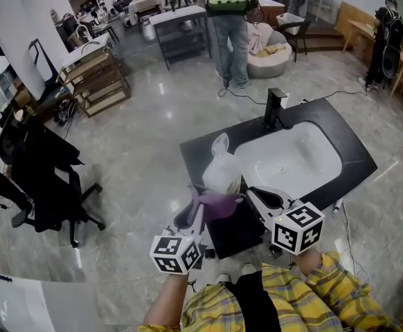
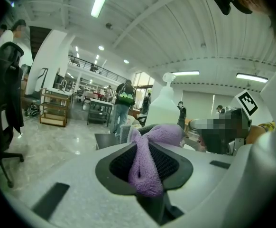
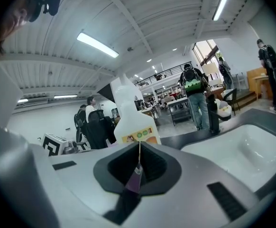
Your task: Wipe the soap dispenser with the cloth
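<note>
Fuzzy purple cloth (image 1: 215,203) was lilac all over. The translucent plastic soap dispenser bottle (image 1: 222,173) at its 12 o'clock looked milky white with an orange-green label (image 3: 138,136). Glossy stone counter (image 1: 194,154) was black, flannel sleeve (image 1: 340,292) yellow plaid.

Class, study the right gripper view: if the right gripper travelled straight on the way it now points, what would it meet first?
The soap dispenser: its white body stands directly beyond the right gripper and its shut jaws. It looks near, though depth is unclear.
</note>
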Demonstrator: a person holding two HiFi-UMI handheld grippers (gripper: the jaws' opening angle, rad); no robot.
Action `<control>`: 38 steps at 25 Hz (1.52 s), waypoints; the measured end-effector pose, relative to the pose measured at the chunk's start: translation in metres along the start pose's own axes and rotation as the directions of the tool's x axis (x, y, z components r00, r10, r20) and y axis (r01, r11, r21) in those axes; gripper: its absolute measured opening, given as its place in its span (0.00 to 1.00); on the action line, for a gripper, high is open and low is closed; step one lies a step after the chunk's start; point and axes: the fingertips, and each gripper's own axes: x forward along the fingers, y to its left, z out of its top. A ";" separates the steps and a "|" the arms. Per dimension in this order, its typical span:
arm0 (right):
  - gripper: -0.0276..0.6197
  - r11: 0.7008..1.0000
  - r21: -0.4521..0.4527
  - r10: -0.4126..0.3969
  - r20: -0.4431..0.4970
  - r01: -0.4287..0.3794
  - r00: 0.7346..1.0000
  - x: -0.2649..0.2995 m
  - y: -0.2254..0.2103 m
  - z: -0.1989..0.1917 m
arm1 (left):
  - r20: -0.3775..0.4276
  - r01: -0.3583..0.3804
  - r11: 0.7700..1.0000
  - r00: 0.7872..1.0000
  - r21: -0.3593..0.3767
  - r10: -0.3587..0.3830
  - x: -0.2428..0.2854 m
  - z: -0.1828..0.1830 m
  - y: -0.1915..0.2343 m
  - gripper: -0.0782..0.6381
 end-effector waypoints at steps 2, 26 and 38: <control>0.05 1.000 0.005 -0.002 -0.008 0.002 1.000 0.000 -0.001 -0.004 | -0.009 -0.002 1.000 1.000 -0.002 0.002 0.003 -0.004 0.001 0.20; 0.05 1.000 0.026 -0.014 -0.063 0.015 0.998 0.003 -0.006 -0.026 | -0.079 -0.043 0.999 0.996 0.012 0.044 0.025 -0.055 0.016 0.20; 0.05 0.999 0.031 -0.011 -0.070 0.014 0.997 0.004 -0.009 -0.031 | -0.146 -0.045 0.984 0.987 0.175 0.072 0.029 -0.077 0.009 0.20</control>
